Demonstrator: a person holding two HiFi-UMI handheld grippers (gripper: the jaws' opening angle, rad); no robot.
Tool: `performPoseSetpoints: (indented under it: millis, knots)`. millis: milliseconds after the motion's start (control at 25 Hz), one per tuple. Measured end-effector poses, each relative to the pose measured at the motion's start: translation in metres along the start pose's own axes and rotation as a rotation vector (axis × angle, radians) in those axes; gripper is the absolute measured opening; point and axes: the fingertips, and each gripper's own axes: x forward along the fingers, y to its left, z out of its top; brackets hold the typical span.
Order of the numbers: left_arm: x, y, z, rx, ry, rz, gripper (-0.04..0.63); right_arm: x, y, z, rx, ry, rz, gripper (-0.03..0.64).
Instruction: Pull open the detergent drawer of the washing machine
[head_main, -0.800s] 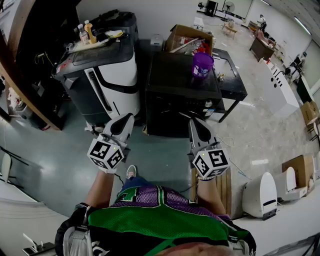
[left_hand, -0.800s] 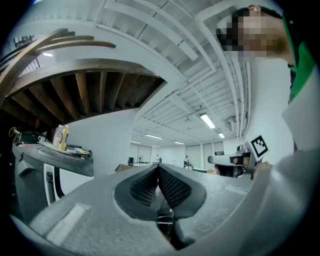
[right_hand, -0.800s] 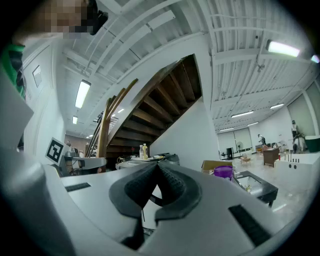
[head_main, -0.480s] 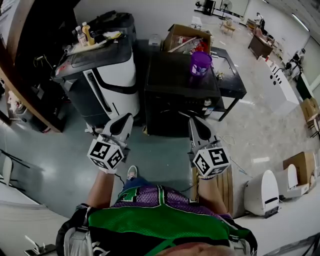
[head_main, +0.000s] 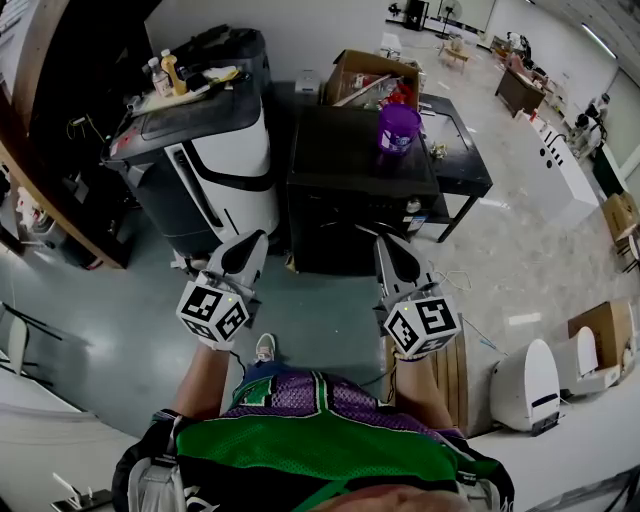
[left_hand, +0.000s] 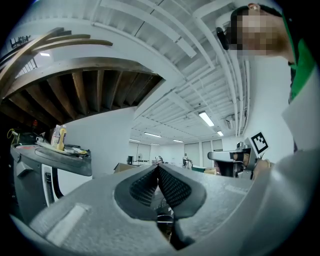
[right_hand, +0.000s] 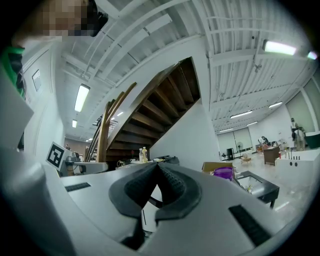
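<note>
A black box-shaped washing machine (head_main: 355, 185) stands on the floor ahead of me, with a purple tub (head_main: 399, 127) on its top. Its front is in shadow, and I cannot make out a detergent drawer. My left gripper (head_main: 252, 242) is held level short of the machine's left front corner, jaws shut and empty (left_hand: 158, 170). Just before the machine's right front corner, my right gripper (head_main: 386, 246) is likewise shut on nothing (right_hand: 156, 169). Neither one touches the machine. The purple tub (right_hand: 223, 173) also shows in the right gripper view.
A white-and-grey machine (head_main: 205, 165) stands left of the black one, with bottles (head_main: 172, 68) and clutter on its lid. Behind is an open cardboard box (head_main: 370, 80), to the right a black table (head_main: 465, 165). A wooden pallet (head_main: 447, 372) lies by my right side.
</note>
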Motion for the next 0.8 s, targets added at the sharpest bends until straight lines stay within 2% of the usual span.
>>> performPoseSetpoints:
  millis: [600, 800]
  knots:
    - [-0.004, -0.019, -0.005, 0.005, 0.046, 0.007, 0.018, -0.013, -0.006, -0.001, 0.036, -0.011, 0.016, 0.002]
    - [0.003, -0.022, -0.005, 0.019, 0.068, -0.015, 0.018, -0.016, -0.011, -0.001, 0.061, -0.024, 0.000, 0.002]
